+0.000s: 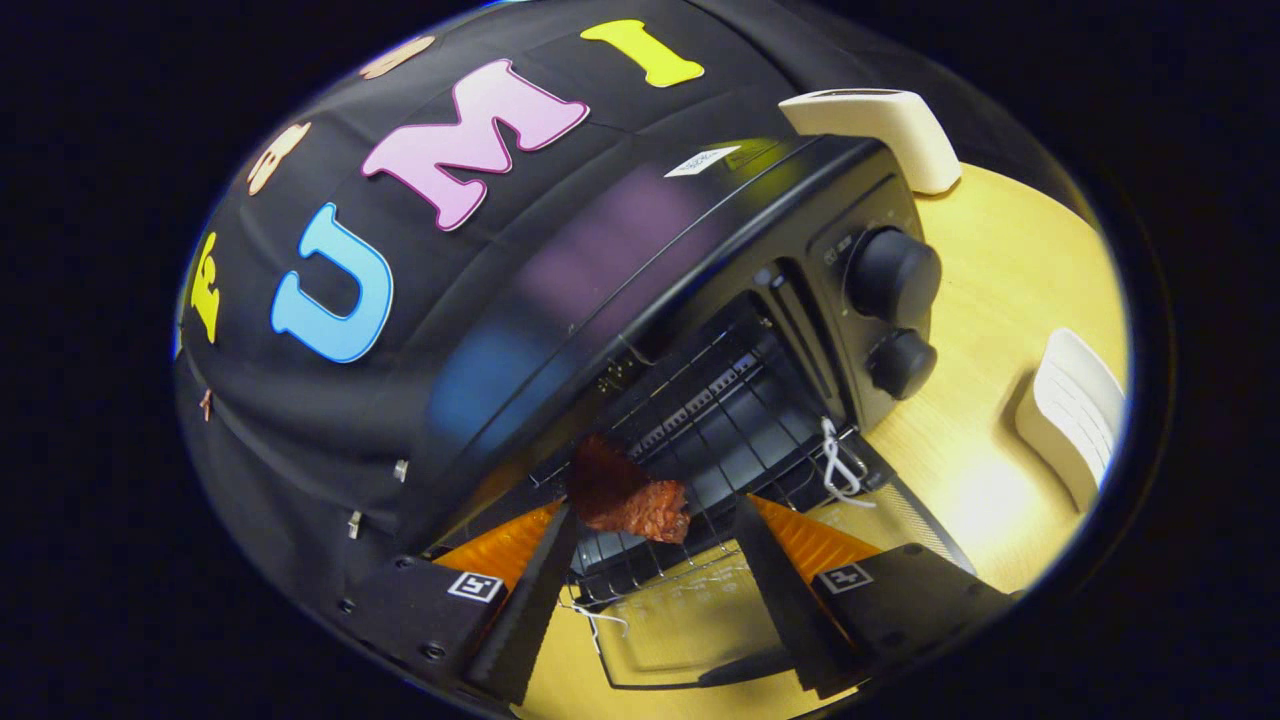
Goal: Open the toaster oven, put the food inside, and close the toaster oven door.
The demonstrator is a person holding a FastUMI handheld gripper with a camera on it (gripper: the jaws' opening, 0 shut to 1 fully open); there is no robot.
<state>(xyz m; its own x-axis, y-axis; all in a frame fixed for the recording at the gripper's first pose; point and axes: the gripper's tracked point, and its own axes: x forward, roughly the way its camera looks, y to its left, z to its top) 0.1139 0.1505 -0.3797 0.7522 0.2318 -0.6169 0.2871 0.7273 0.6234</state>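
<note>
The oven (700,300) door (690,630) is lying open; the hand-held gripper (655,520), spread wide, is leaving food (630,495) on the rack (720,420); closing remains.

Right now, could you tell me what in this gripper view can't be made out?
- Toaster oven interior: far end dark, behind the piece of food.
- Food: whether it touches the wire rack; the open gripper has a fingertip overlapping it.
- Knobs: markings too small.
- Glass door: lower edge covered by the fingers.
</note>
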